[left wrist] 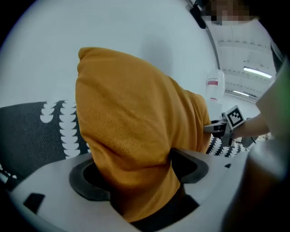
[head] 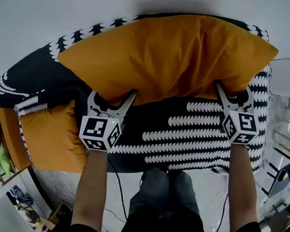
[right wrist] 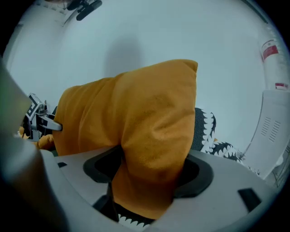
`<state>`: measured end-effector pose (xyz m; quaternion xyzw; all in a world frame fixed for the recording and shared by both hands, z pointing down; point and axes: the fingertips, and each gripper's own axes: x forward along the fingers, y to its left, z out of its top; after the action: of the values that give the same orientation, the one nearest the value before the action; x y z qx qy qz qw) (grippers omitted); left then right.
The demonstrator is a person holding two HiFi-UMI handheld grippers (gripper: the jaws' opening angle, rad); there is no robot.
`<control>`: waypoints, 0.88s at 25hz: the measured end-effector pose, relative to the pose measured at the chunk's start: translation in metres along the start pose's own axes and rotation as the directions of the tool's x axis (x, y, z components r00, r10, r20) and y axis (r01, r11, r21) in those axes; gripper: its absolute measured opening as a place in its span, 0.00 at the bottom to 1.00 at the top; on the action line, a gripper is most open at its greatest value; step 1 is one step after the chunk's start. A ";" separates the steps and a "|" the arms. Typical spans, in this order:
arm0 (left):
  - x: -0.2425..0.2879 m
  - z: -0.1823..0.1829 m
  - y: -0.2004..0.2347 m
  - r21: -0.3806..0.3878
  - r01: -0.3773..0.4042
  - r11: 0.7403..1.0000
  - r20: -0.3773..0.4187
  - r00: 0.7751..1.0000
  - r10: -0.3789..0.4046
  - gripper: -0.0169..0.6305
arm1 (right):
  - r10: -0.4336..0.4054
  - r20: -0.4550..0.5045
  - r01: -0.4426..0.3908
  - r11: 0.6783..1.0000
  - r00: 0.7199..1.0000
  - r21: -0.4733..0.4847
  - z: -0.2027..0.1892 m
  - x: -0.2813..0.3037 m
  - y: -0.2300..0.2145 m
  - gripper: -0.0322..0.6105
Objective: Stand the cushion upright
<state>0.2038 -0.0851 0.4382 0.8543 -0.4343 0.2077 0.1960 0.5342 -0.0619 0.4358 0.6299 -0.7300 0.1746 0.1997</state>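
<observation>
- The cushion fills the upper middle of the head view. It rises from the black-and-white patterned table toward the white wall behind it.
- I judge the lift nearly done. In both gripper views the cushion stands tall with a top corner high against the wall. Whether it would hold there alone I cannot tell.
- What is left, as I read it: seat the lower edge firmly, let go with both tongs, and draw back without tipping it.
- My left tongs are closed on the cushion's lower edge near its left end, with orange cloth bunched between the jaws.
- My right tongs are pinched the same way on the lower edge near the right end.
- Both forearms reach up from the bottom of the frame, roughly parallel and well apart, with the marker cubes facing the head camera.
- A second cushion lies at the left edge, apart from my tongs.
</observation>
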 end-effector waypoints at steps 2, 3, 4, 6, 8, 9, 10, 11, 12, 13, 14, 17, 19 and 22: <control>0.002 -0.020 0.003 -0.040 -0.015 0.999 -0.050 0.999 0.013 0.67 | -0.007 -0.036 0.007 1.000 0.999 0.007 -0.015 0.000 0.000 0.61; 0.002 -0.027 0.004 -0.052 -0.020 0.998 -0.061 0.998 0.017 0.68 | -0.007 -0.043 0.007 1.000 0.999 0.008 -0.020 -0.001 0.000 0.61; 0.001 -0.030 0.004 -0.058 -0.024 0.998 -0.062 0.998 0.020 0.68 | -0.008 -0.043 0.008 1.000 0.999 0.006 -0.022 -0.003 0.000 0.62; -0.001 -0.030 0.007 -0.062 -0.032 0.998 -0.053 0.998 0.028 0.68 | -0.018 -0.034 0.018 1.000 0.999 0.002 -0.021 -0.007 -0.001 0.62; -0.002 -0.027 0.009 -0.066 -0.044 0.997 -0.049 0.998 0.041 0.69 | -0.041 -0.024 0.041 0.999 0.999 -0.004 -0.019 -0.013 -0.005 0.65; -0.003 -0.027 0.009 -0.067 -0.049 0.997 -0.049 0.998 0.046 0.69 | -0.053 -0.022 0.053 0.999 0.998 -0.008 -0.021 -0.018 -0.007 0.68; -0.005 -0.028 0.008 -0.066 -0.053 0.996 -0.051 0.997 0.049 0.70 | -0.060 -0.022 0.060 0.998 0.998 -0.013 -0.023 -0.024 -0.007 0.68; -0.007 -0.030 0.008 -0.067 -0.054 0.996 -0.055 0.997 0.051 0.70 | -0.063 -0.022 0.063 0.998 0.998 -0.021 -0.026 -0.030 -0.006 0.68; -0.010 -0.032 0.007 -0.070 -0.054 0.996 -0.060 0.997 0.050 0.70 | -0.064 -0.022 0.063 0.998 0.998 -0.032 -0.028 -0.036 -0.005 0.68; -0.014 -0.033 0.005 -0.078 -0.052 0.996 -0.066 0.997 0.047 0.70 | -0.062 -0.023 0.061 0.997 0.998 -0.046 -0.030 -0.042 -0.002 0.68; -0.018 -0.034 0.004 -0.092 -0.052 0.994 -0.070 0.997 0.045 0.70 | -0.061 -0.024 0.059 0.997 0.998 -0.058 -0.032 -0.048 0.001 0.68; -0.040 -0.029 0.001 -0.174 -0.088 0.981 -0.047 0.996 0.081 0.70 | -0.051 -0.026 0.050 0.998 0.998 -0.042 -0.037 -0.075 0.010 0.68; -0.061 -0.025 -0.003 -0.203 -0.118 0.972 -0.023 0.993 0.115 0.70 | -0.042 -0.025 0.042 0.999 0.999 -0.012 -0.041 -0.100 0.017 0.68; -0.085 -0.025 -0.023 -0.177 -0.115 0.977 -0.017 0.993 0.114 0.70 | -0.029 -0.018 0.029 0.999 0.999 0.015 -0.049 -0.133 0.028 0.68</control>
<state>0.1721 -0.0032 0.4113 0.8063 -0.4988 0.1819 0.2608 0.5272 0.0795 0.4098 0.6403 -0.7177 0.1830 0.2036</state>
